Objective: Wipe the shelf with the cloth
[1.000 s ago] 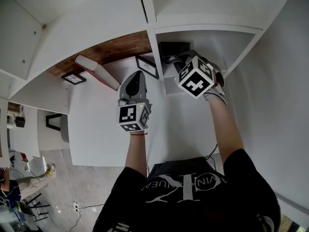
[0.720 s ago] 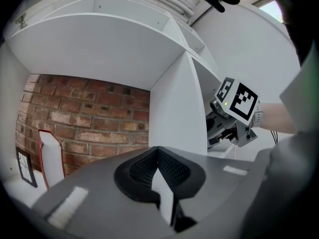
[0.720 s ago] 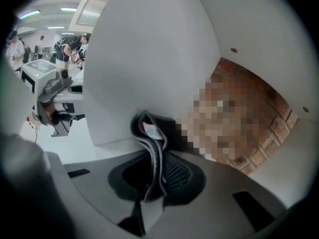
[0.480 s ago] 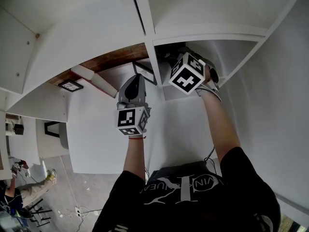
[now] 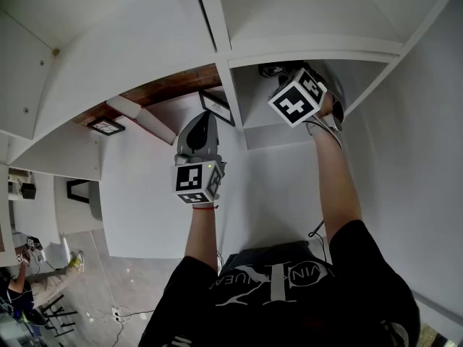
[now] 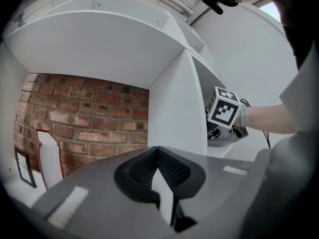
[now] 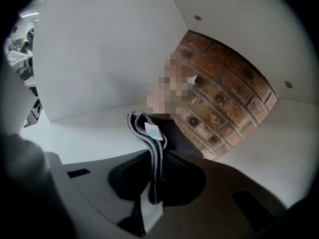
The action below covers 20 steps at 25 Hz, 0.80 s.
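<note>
Inside the right-hand cubby of the white shelf unit (image 5: pixel 318 45), the right gripper (image 7: pixel 152 183) is reaching in toward the brick back wall (image 7: pixel 224 98). Its jaws are clamped on a dark cloth (image 7: pixel 149 138). The cloth has a grey striped edge and a small white tag. A fold of it stands up out of the jaws, and the rest trails forward over the cubby floor (image 7: pixel 84 131) toward the bricks. Whether the fabric actually presses on the board cannot be confirmed. The cubby's side wall and ceiling are plain white, with two small round fittings in the ceiling.

The left gripper (image 6: pixel 158 171) is outside the unit, in front of the left cubby and just left of the vertical divider panel (image 6: pixel 174 113). Its jaws are pressed together with nothing between them. It is well apart from the right gripper, and its own camera sees the right gripper's marker cube (image 6: pixel 223 112) past the divider.

Contents of the left cubby:
- A white slab with a red edge (image 6: pixel 50 156) leans near the brick wall.
- A small black-framed picture (image 6: pixel 22 168) stands at the far left.
- A second black frame (image 5: pixel 217 107) stands close to the divider.
</note>
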### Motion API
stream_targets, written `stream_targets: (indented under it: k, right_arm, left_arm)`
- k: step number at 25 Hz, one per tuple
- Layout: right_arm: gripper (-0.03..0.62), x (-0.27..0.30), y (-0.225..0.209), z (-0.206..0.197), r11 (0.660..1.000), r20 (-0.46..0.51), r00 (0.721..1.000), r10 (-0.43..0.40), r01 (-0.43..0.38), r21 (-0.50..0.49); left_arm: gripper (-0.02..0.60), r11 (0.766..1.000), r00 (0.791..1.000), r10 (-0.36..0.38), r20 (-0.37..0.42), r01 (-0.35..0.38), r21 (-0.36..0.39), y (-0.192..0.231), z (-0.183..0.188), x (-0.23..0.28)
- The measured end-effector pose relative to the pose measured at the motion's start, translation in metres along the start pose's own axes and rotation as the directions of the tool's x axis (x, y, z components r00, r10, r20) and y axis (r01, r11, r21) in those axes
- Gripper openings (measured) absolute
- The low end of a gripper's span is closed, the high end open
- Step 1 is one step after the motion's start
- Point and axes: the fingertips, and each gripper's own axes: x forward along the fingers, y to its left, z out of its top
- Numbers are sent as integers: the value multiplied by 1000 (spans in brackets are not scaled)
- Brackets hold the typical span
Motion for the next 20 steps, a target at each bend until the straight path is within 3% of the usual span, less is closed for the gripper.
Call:
stream_targets:
  k: [9,17,20]
  right_arm:
    - [54,-12,-22,-41,991,-118,986,-120,127,50]
    - [54,-32,-5,-42,988,-49,997,52,-44,146]
    - [54,-41,11,-34,986,-11,994,112,-110,124]
  left_arm:
    - [11,1000,1000,-26,7,26,-4,-19,2,1]
    - [11,999,999,-33,10,33,-5,-30,3,-4]
    - [11,1000,1000,-28,14,28,-13,-31,5,-7]
